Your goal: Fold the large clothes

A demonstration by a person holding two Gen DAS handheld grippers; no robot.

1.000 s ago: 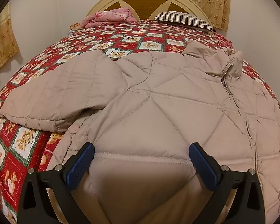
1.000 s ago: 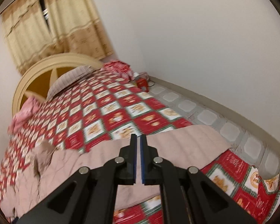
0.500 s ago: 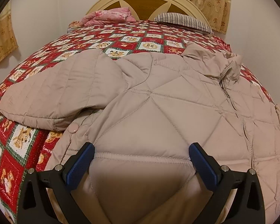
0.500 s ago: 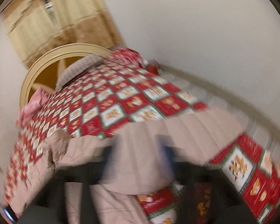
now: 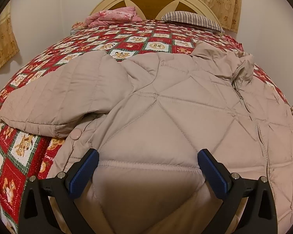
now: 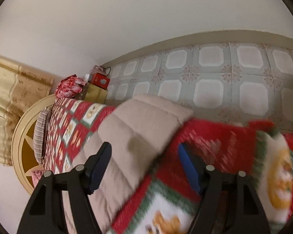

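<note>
Beige quilted jacket [image 5: 166,101] spread on checked bedspread [image 5: 127,39]. Left gripper [image 5: 146,162] jaws wide over hem, unclamped. Right gripper [image 6: 144,156] jaws apart, just narrowing, above sleeve [image 6: 142,124], gripping nothing.

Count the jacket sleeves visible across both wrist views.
2. One sleeve lies spread on the quilt, left of the jacket body. The other sleeve reaches toward the bed's floor-side edge, between the open right gripper fingers.
</note>
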